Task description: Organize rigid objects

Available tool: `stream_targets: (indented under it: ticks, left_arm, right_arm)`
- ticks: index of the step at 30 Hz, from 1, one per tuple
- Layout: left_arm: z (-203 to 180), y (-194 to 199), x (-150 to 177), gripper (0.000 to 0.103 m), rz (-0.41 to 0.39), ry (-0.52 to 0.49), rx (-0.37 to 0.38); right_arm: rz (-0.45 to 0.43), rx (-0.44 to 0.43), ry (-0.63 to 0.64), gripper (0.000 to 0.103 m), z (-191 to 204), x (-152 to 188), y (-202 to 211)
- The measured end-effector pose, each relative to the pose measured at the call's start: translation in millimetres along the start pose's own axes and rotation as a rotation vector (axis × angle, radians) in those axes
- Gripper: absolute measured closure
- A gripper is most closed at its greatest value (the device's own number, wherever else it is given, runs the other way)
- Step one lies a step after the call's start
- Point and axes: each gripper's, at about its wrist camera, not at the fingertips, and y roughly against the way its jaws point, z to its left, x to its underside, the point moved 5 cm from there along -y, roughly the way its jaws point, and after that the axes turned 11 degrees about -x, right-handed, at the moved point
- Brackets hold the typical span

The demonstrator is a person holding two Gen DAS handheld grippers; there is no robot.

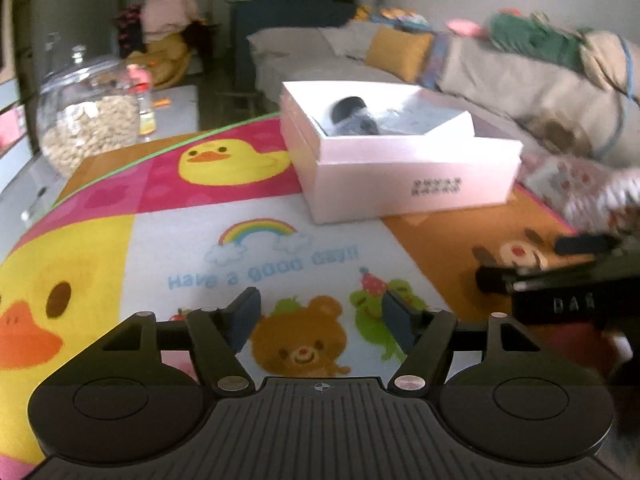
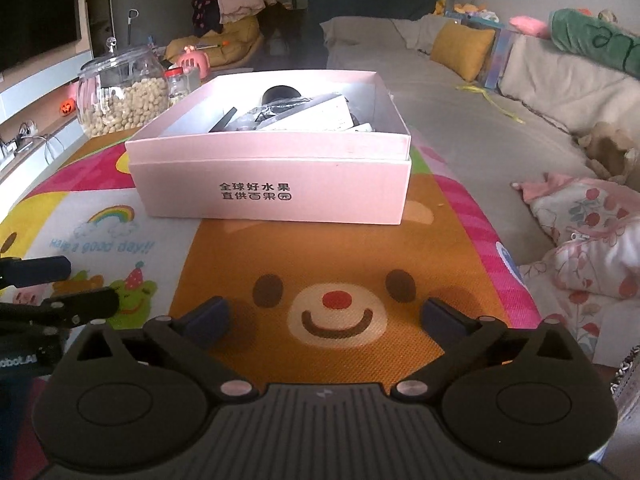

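Left tool (image 1: 318, 322): jaws parted, nothing between them, hanging over the small bear and frog prints on the play mat
Right tool (image 2: 324, 318): jaws spread wide, empty, poised above the big bear face; its black fingers show blurred at the right edge of the left wrist view
Play mat (image 2: 224, 256): bright cartoon cover on the surface, with ducks, a rainbow and "Have a good day!!"
Pink box (image 2: 272, 184): open-topped cardboard box with black Chinese print on its front, standing on the mat ahead of both tools, well apart from them
Box contents (image 2: 304, 114): the rigid objects already lying inside, a round black thing, dark clear-wrapped pieces and a white card or packet; each too jumbled to name
Glass jar (image 2: 120, 92): lidded, part filled with pale round pieces, at the far left beyond the mat
Small jar (image 2: 176, 84): red-capped, just beside the big jar
Sofa (image 2: 460, 120): beige, to the right of the surface, with a mustard cushion (image 2: 462, 50) and floral bedding (image 2: 592, 240)
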Motion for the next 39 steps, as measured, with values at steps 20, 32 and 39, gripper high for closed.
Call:
stream_targets:
  ticks: [20, 32, 39]
  left_arm:
    - [-11.0, -3.5, -3.0, 0.03, -0.015, 0.036, -0.093]
    - [-10.9, -3.0, -2.4, 0.03, -0.015, 0.044, -0.096]
    - [-11.4, -3.3, -2.1, 0.03, -0.015, 0.04, -0.1]
  right_arm:
    - [-0.043, 0.024, -0.008, 0.0, 1.3, 1.7, 0.0]
    - [-0.044, 0.024, -0.008, 0.0, 0.8, 1.4, -0.9]
    - [-0.044, 0.024, -0.009, 0.0, 0.8, 1.5, -0.9]
